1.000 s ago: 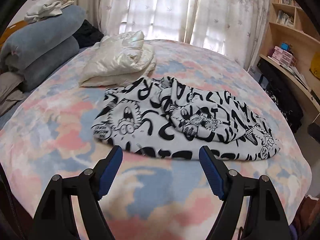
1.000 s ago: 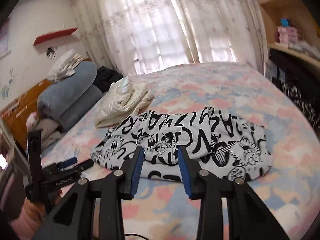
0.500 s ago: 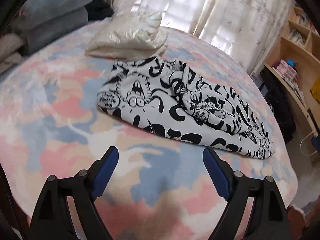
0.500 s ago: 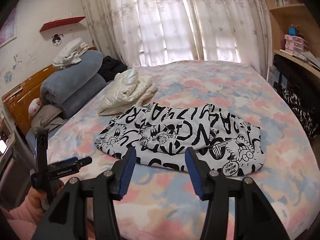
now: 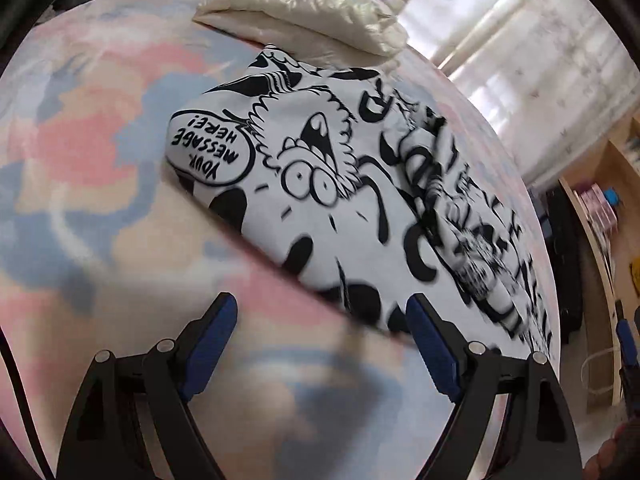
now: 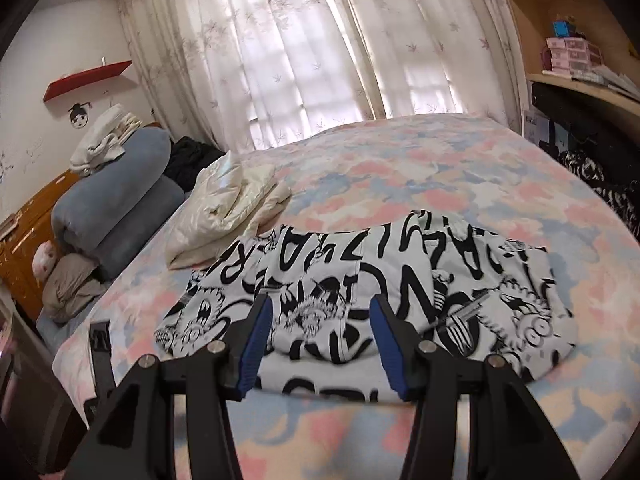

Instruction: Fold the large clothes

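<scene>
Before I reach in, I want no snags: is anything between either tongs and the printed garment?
Nothing visible. The left tongs hang open over bare bedspread just short of the garment edge. The right tongs are open and empty, garment straight ahead. The cream jacket lies beyond it, off both paths.

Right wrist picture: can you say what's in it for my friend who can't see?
An open hand-held gripper hovers at the near edge of a black-and-white cartoon-print garment, holding nothing. The garment lies rumpled on a pastel bedspread, with a cream jacket behind it and sunlit curtains beyond.
</scene>
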Demonstrator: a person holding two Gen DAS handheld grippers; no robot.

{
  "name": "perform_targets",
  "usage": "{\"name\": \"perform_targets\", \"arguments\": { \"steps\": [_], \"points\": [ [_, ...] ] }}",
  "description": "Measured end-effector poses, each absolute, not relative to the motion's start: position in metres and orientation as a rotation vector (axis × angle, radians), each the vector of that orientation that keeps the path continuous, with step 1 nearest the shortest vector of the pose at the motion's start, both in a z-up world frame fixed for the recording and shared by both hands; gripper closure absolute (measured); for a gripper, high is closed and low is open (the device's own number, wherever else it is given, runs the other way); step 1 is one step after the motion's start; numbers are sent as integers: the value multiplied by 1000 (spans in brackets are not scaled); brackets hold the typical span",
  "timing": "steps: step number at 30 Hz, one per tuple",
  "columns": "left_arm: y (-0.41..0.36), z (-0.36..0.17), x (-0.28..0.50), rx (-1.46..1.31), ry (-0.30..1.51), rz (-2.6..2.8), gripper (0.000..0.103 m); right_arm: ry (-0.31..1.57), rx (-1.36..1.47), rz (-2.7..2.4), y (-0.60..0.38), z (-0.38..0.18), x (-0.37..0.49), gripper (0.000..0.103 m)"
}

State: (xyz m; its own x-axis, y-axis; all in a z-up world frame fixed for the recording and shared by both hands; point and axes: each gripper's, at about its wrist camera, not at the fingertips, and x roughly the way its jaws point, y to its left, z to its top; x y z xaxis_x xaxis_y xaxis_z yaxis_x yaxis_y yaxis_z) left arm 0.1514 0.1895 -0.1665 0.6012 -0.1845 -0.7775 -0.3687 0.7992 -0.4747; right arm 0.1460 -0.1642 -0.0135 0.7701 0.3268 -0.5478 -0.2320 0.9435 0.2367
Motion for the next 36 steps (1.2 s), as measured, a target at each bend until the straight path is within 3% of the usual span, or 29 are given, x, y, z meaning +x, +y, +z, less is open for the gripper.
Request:
{"name": "perform_targets", "arguments": {
  "steps": [15,27,36],
  "points": [
    [207,-187,212,-724,862,176,10,723,171,323,-115,-78,257,69],
    [215,-190,223,-762,769,168,9,857,152,225,-93,-154,309,72],
    [216,-192,222,-758,757,164,9,780,97,197,-88,-168,294,73]
  ]
}}
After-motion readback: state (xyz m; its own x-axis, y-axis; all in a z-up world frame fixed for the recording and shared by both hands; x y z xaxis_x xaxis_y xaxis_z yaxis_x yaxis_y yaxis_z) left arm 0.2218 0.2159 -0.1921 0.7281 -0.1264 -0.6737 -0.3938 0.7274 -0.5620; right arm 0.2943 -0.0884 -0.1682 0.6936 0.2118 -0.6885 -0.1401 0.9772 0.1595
